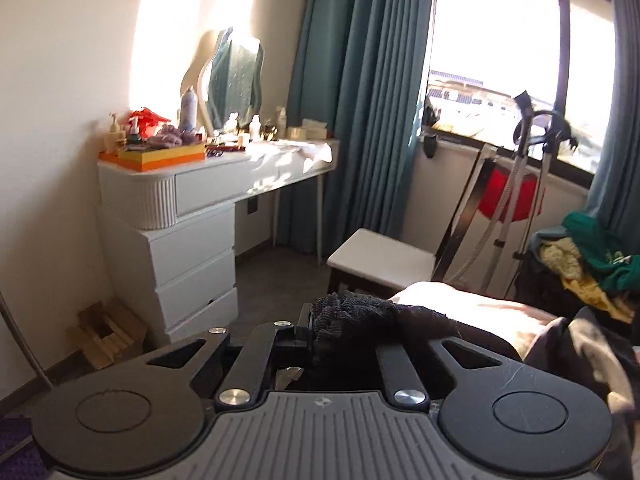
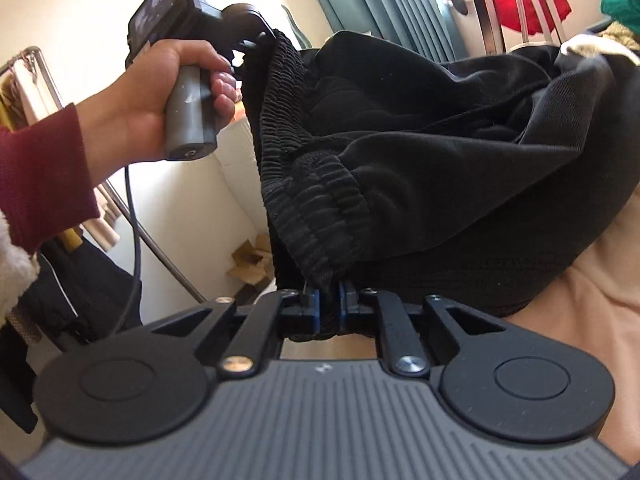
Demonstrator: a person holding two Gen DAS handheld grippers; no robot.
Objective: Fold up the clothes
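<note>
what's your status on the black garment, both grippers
Left gripper and right gripper both shut on elastic waistband of black fabric garment. Garment lifted, bunched, unfolded. Nothing in the way.

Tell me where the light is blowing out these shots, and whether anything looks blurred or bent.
Left wrist view: the window is blown out white, sun patches glare on the wall, and the curtain bows from the fisheye. Right wrist view: softer light, the black garment loses detail in shadow, and its right edge smears with motion blur.
</note>
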